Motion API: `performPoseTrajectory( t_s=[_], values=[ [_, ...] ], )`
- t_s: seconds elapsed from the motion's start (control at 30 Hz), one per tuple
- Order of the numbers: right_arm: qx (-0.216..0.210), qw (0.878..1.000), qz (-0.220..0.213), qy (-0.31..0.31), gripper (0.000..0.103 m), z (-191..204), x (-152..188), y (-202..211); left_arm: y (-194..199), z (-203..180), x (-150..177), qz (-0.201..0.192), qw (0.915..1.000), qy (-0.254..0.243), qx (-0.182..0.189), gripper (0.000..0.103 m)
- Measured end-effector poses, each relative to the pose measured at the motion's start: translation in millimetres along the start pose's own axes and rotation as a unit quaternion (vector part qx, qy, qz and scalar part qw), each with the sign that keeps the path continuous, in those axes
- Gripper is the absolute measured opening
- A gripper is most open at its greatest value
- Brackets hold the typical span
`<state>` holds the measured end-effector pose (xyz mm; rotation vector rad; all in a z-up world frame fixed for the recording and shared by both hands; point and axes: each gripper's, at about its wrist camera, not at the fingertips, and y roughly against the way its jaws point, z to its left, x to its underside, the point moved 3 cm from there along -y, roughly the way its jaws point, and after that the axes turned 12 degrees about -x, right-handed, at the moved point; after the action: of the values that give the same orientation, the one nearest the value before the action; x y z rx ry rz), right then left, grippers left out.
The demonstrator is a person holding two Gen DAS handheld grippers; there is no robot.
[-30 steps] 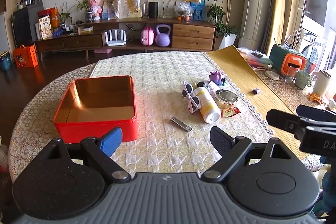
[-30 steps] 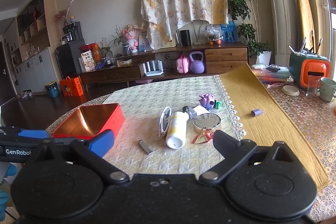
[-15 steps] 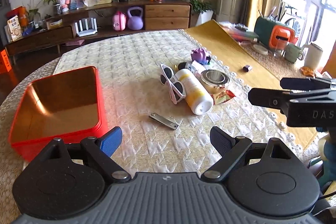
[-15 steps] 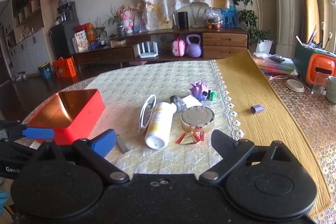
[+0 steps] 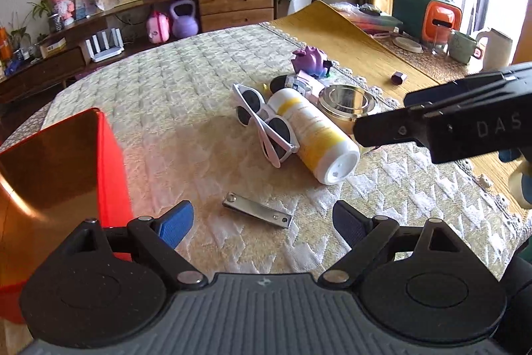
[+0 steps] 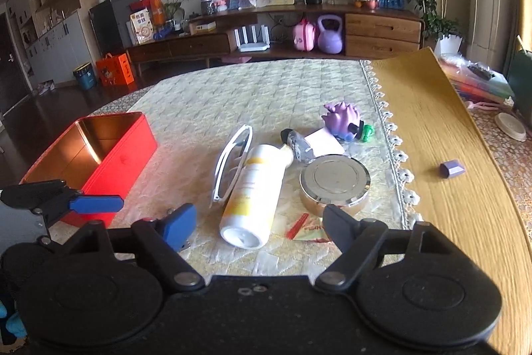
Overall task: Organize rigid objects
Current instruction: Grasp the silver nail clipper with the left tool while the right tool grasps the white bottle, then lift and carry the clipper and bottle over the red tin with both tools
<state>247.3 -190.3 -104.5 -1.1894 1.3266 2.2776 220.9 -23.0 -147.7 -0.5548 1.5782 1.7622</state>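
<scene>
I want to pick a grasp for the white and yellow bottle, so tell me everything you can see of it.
The bottle is a white cylinder, plastic by its look, with a yellow band and faint print. It lies on its side on the quilted tablecloth, its flat base with a round recess toward the cameras, its neck pointing away. The white sunglasses lean against one side; the round metal tin sits close on the other. No gripper touches it.

Left gripper (image 5: 262, 223) now sits lower and much nearer the nail clipper (image 5: 257, 210), which lies between its spread fingers (no contact). The red tin (image 5: 60, 175) has slid off to the clipper's left. Right gripper (image 6: 259, 225) has closed in on the white bottle (image 6: 254, 193), jaws apart.
</scene>
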Motion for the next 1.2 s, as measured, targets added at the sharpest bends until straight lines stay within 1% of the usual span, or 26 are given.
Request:
performPoseTrajectory(
  t_s=[0.07, 0.17, 0.27, 0.37, 0.5, 0.53, 0.6, 0.67, 0.7, 0.73, 0.77, 0.83, 0.93, 1.1, 1.17, 1.2],
  values=[
    [-0.006, 1.000, 0.010, -0.004, 0.078, -2.8, -4.1, -8.8, -7.5, 0.3, -0.3, 0.001, 1.0000, -0.003, 0.003, 0.091],
    [-0.011, 1.000, 0.025, -0.001, 0.076, -3.3, -5.2, -21.0, -17.4, 0.3, -0.6, 0.004, 1.0000, -0.008, 0.003, 0.091],
    [-0.007, 0.999, 0.040, -0.003, 0.071, -5.6, -5.8, -32.9, -25.1, 1.9, -0.7, 0.005, 0.9999, -0.007, 0.010, 0.091],
    [-0.013, 0.999, 0.049, -0.009, 0.068, -7.0, -5.6, -41.2, -30.8, 2.9, 0.3, 0.006, 0.9998, -0.011, 0.012, 0.091],
    [-0.010, 0.998, 0.058, -0.006, 0.065, -6.8, -5.7, -48.8, -36.1, 5.7, 2.4, 0.006, 0.9998, -0.011, 0.018, 0.091],
    [-0.010, 0.998, 0.060, -0.005, 0.064, -6.9, -5.8, -50.1, -37.0, 4.8, 3.0, 0.004, 0.9997, -0.013, 0.019, 0.089],
    [-0.010, 0.998, 0.062, -0.006, 0.063, -8.0, -5.3, -52.5, -39.6, 4.8, 4.0, 0.008, 0.9994, -0.013, 0.030, 0.080],
    [-0.009, 0.998, 0.065, -0.009, 0.059, -9.2, -4.4, -55.2, -39.2, 5.1, 3.6, 0.002, 0.9994, -0.013, 0.032, 0.078],
    [-0.009, 0.998, 0.065, -0.010, 0.059, -10.0, -4.1, -56.2, -39.5, 5.7, 3.3, 0.001, 0.9994, -0.012, 0.033, 0.074],
    [-0.010, 0.998, 0.065, -0.012, 0.059, -10.8, -3.7, -57.4, -38.4, 5.8, 2.9, -0.001, 0.9994, -0.011, 0.033, 0.067],
    [-0.010, 0.998, 0.066, -0.013, 0.059, -11.0, -3.6, -58.4, -38.8, 6.5, 2.2, -0.003, 0.9995, -0.011, 0.030, 0.064],
    [-0.008, 0.998, 0.066, -0.013, 0.059, -11.1, -3.8, -61.2, -38.5, 6.8, 0.9, -0.004, 0.9995, -0.010, 0.029, 0.055],
    [-0.009, 0.997, 0.068, -0.017, 0.057, -11.2, -3.1, -65.4, -36.8, 5.2, 1.5, -0.010, 0.9995, -0.018, 0.024, 0.045],
    [-0.009, 0.997, 0.066, -0.030, 0.054, -13.9, -1.9, -70.8, -33.8, 0.1, 1.5, -0.016, 0.9993, -0.029, 0.017, 0.033],
    [-0.010, 0.997, 0.064, -0.029, 0.049, -13.0, -1.9, -70.4, -32.8, -1.3, 1.9, -0.018, 0.9992, -0.032, 0.013, 0.033],
    [-0.007, 0.998, 0.063, -0.029, 0.049, -12.7, -1.7, -69.4, -32.3, -1.7, 2.2, -0.019, 0.9992, -0.032, 0.011, 0.031]
  ],
)
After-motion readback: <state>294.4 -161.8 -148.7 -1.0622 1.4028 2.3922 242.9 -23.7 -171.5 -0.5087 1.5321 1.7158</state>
